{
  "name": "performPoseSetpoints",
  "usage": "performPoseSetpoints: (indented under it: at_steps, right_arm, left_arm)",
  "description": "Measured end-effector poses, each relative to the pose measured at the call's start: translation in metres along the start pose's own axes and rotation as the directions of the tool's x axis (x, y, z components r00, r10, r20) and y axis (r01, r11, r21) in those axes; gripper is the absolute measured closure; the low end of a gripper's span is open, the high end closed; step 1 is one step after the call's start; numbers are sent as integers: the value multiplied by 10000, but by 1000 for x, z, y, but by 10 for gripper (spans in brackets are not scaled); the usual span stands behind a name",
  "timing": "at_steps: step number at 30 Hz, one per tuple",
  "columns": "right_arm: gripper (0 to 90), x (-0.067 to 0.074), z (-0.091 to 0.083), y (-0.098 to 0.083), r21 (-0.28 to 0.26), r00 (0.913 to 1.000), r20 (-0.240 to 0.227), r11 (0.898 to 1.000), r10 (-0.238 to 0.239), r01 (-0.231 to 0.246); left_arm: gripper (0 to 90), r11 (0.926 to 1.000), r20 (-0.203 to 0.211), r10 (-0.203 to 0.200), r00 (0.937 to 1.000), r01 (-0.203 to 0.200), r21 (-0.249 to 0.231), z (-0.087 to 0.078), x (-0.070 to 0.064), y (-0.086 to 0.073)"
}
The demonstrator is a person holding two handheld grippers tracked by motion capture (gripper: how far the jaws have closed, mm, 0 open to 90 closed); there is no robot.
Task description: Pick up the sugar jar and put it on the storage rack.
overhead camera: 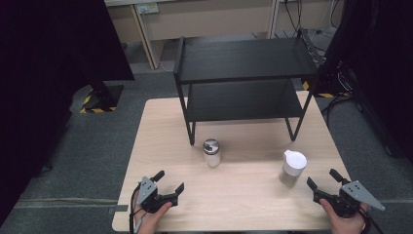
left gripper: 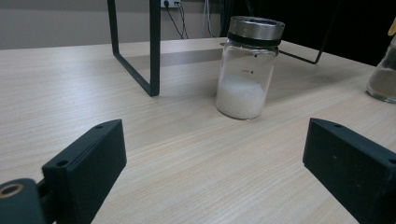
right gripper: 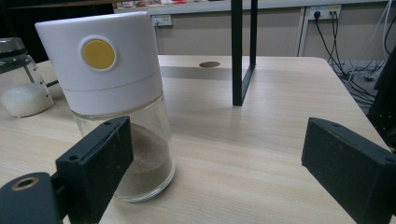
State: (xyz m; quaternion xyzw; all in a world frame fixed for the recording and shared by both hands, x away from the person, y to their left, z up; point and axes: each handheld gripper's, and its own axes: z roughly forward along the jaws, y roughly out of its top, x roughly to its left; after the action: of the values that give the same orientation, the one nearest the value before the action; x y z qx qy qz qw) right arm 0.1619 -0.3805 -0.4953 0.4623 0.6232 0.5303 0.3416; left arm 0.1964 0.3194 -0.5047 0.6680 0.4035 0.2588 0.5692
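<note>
While both hands rest at the near edge of the surface (overhead camera: 243,204), the left hand-held gripper (overhead camera: 170,181) has its jaws spread wide with nothing between them; its own view shows bare wood in the gap. Ahead of it, a bit to the right, stands the salt jar (overhead camera: 212,152), upright, metal lid on, white grains filling the lower part (about a third, going by the left gripper view (left gripper: 247,67)). Gripper and jar are apart, no contact.

Right hand-held gripper (overhead camera: 322,178): jaws also spread, empty. The white-capped jar (overhead camera: 293,167) stands upright just beside it, off its left jaw, near but not between the jaws. In the right gripper view that jar (right gripper: 119,100) sits partly behind the left jaw, brown powder in the glass base, yellow dot on the white cap; contact with the jaw can't be told.

Both jars stand on the surface, well apart from each other, in front of the black rack (overhead camera: 243,78). Rack has two shelves, both bare, legs on the far half of the surface. Grey carpet floor (overhead camera: 97,146) around.
</note>
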Motion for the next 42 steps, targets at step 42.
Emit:
performPoseSetpoints:
  at_steps: [42]
  right_arm:
    - [87, 1, 3, 4, 217, 9999, -7, 9997, -106, 106]
  left_arm:
    - [71, 9936, 1173, 660, 9909, -760, 830, 123, -15, 40]
